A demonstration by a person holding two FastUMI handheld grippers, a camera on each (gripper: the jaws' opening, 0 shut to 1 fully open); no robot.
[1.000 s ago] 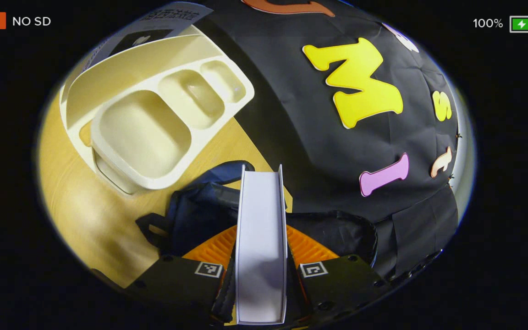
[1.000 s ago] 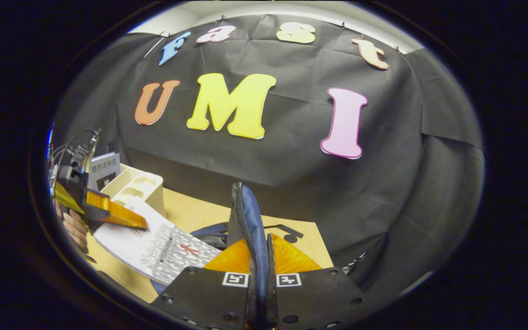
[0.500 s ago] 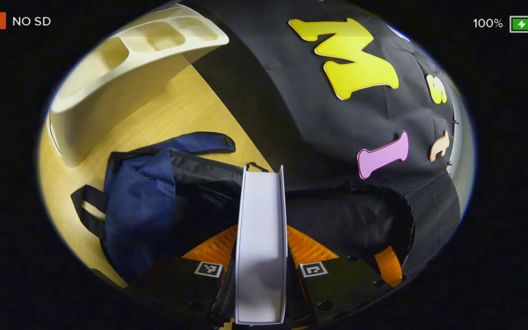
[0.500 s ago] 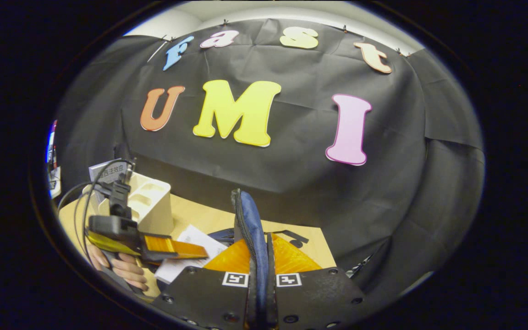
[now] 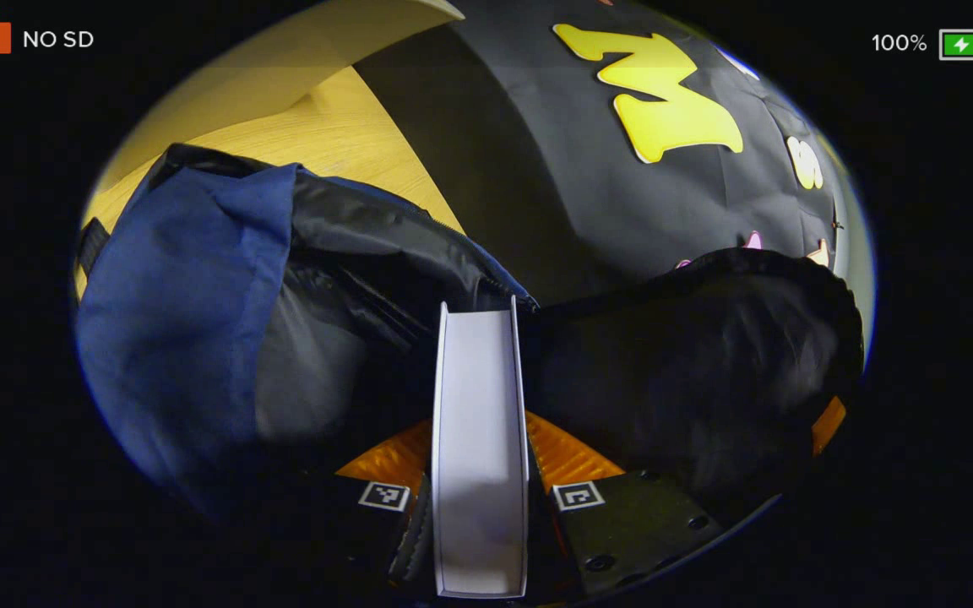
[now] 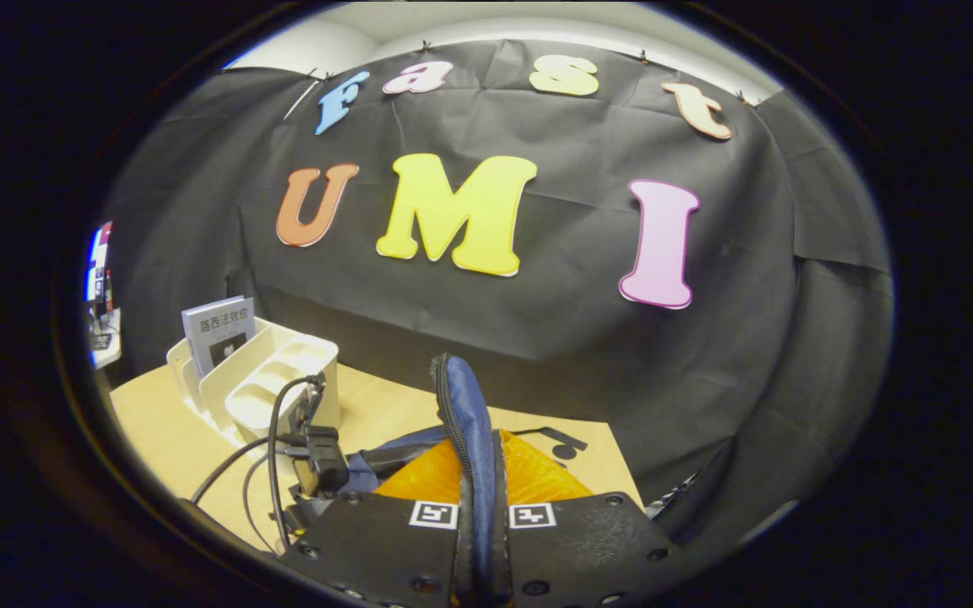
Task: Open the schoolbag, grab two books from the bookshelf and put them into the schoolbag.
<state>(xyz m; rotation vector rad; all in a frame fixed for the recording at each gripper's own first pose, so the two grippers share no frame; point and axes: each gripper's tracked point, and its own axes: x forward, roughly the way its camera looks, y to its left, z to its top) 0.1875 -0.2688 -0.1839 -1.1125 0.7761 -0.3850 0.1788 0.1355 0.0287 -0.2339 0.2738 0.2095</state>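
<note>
Schoolbag of navy-blue fabric with a black lining (image 5: 182, 321) lies on the pale wooden worktop (image 5: 343, 143), its mouth gaping just ahead of the left claw (image 5: 480, 481); that claw is pinching a white-edged book (image 5: 480, 422) by its lower part, both fingers pressed against the covers, the book's page edge facing the camera and its far end already at the lip of the dark opening. The likely trouble, as I judge it, lies at the zip line: the book's leading corners could snag on the black lining folds or the zipper track beside them, so that a push would crumple the soft bag or twist the book in the grip instead of sliding it in. The left claw looks tipped downward and forward into the bag, close over it. Moving right, in the right gripper view the left device with its black cables (image 6: 313, 452) hangs low just beside the bag. At the left of that view, the cream plastic bookshelf with open compartments (image 6: 275, 380) stands well apart, with a second grey-covered book (image 6: 220, 329) upright in it. The right claw (image 6: 478, 507) is closed on the blue padded edge of the bag's flap (image 6: 463, 405), holding it upright, pose level and facing the wall; if this pinch slips, the flap would probably fall across the opening and block the book
</note>
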